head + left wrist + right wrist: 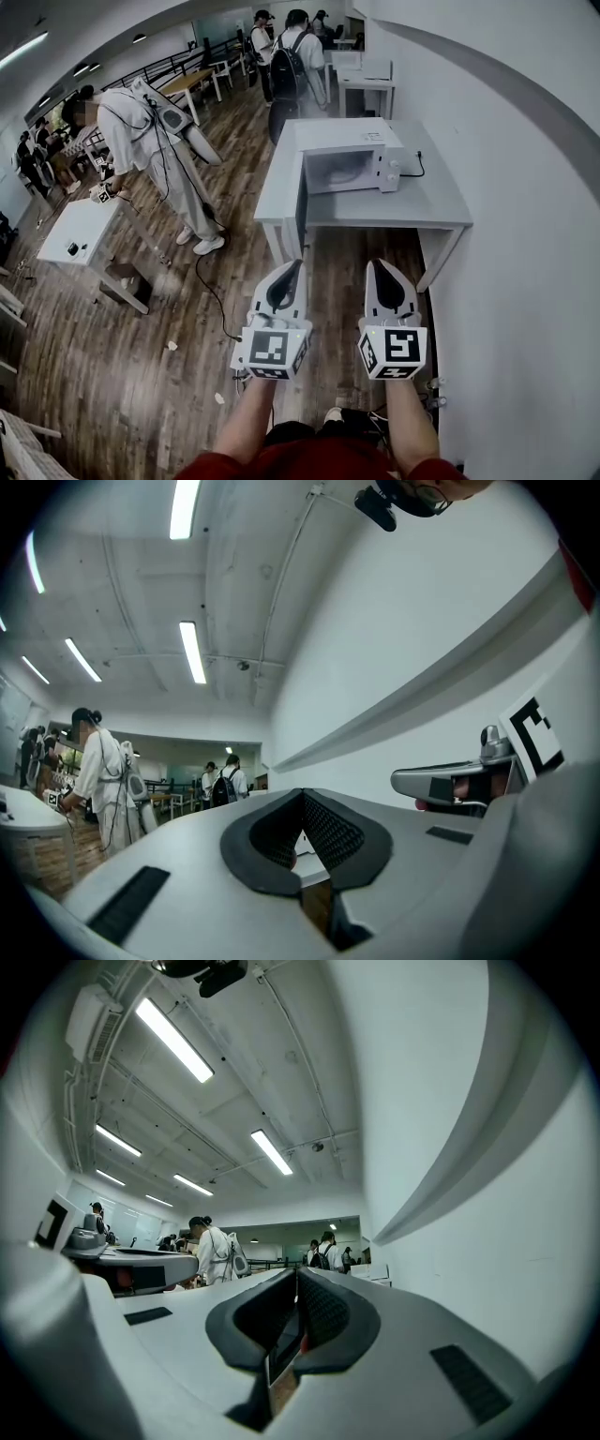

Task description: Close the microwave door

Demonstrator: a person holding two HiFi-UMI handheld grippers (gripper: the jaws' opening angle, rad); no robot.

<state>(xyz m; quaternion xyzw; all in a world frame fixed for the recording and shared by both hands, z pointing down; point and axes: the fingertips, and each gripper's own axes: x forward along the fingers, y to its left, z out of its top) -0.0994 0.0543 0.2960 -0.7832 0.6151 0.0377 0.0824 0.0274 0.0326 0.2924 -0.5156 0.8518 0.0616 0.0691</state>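
Observation:
A white microwave [354,156] stands on a grey table [441,202] by the wall. Its door [300,221] is swung open towards me, off the table's front left edge, and the cavity shows. Both grippers hang in the air well short of the table, side by side and pointing at the microwave. My left gripper [297,268] is shut and holds nothing. My right gripper [374,268] is shut and empty too. In the left gripper view the jaws [302,801] meet at the tip. The right gripper view shows the same [297,1277], with a sliver of the door seen below.
A white wall [525,216] runs along the right. A person in white [150,131] stands at the left beside a small white table [80,230]. Cables [211,291] trail over the wooden floor. More people [298,52] and desks [361,75] are at the back.

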